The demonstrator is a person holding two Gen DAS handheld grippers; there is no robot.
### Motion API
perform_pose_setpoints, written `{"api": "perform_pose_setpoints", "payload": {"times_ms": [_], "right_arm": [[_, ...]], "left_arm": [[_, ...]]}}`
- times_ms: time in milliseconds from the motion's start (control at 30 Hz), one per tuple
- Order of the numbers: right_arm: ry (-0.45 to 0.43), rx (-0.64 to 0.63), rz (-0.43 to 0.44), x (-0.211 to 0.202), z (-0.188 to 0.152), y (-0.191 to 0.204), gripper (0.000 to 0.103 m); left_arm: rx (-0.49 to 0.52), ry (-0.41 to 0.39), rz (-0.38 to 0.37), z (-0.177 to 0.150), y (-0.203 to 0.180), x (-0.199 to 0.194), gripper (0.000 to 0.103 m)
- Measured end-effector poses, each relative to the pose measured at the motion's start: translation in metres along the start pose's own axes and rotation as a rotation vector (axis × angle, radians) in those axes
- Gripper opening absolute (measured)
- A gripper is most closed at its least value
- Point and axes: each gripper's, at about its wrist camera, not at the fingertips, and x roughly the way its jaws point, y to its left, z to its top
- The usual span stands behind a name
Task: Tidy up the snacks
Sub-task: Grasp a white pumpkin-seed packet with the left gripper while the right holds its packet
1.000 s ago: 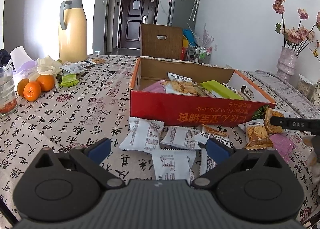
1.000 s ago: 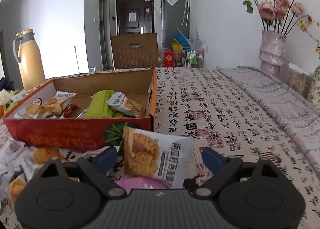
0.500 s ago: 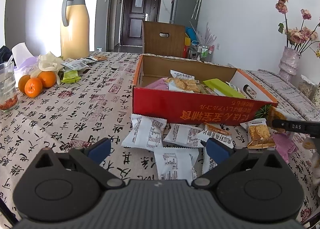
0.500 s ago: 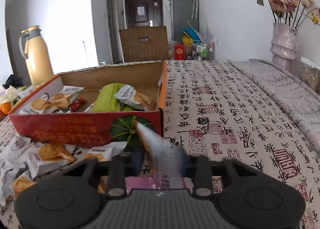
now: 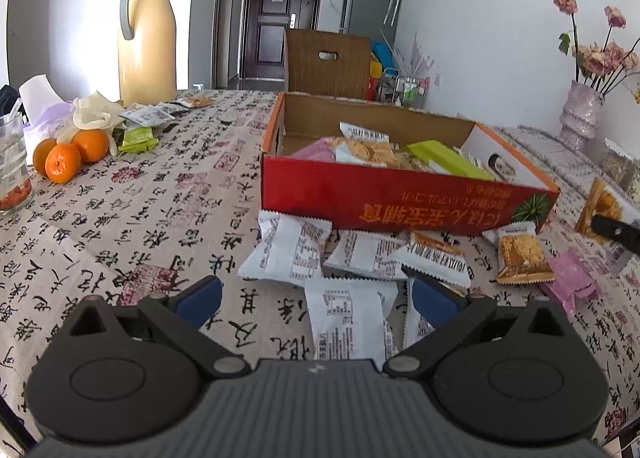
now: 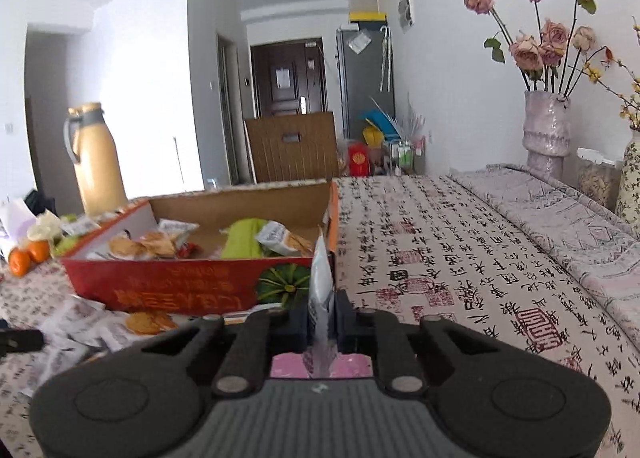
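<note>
The right gripper jaws have just closed on a snack packet, now lifted edge-on toward the box ahead; left gripper jaws gape above loose packets.

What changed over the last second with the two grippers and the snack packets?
The right gripper closed on the pumpkin-cracker packet, now pinched edge-on, and lifted it toward the red box. The left gripper stayed open over the white packets; the box and the rest did not move.
</note>
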Motion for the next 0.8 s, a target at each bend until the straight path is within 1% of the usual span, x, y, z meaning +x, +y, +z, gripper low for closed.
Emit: {"api": "perform_pose_setpoints", "payload": {"times_ms": [200,433,500,567,600,667,733,800], "right_arm": [[0.001,0.017,0.052,-0.019,-0.012,0.013,0.012],[0.028,0.012,0.093,-0.024,-0.024,0.029,0.012],[0.033,0.011,0.102,-0.026,-0.027,0.033,0.012],[0.038,0.010,0.107,-0.026,-0.029,0.035,0.012],[0.040,0.009,0.110,-0.026,-0.030,0.037,0.012],[0.044,0.007,0.113,-0.027,-0.031,0.039,0.012],[0.048,0.007,0.114,-0.027,-0.033,0.040,0.012],[0.053,0.010,0.110,-0.027,-0.034,0.039,0.012]], "left_arm": [[-0.006,0.050,0.021,-0.004,-0.006,0.011,0.103],[0.001,0.083,0.050,-0.010,-0.013,0.020,0.103],[0.006,0.082,0.053,-0.011,-0.015,0.020,0.099],[0.010,0.084,0.057,-0.011,-0.017,0.021,0.090],[0.010,0.087,0.054,-0.012,-0.018,0.022,0.088],[0.010,0.093,0.048,-0.012,-0.019,0.023,0.078],[0.014,0.096,0.040,-0.014,-0.020,0.024,0.075],[0.020,0.093,0.028,-0.015,-0.022,0.022,0.069]]}}
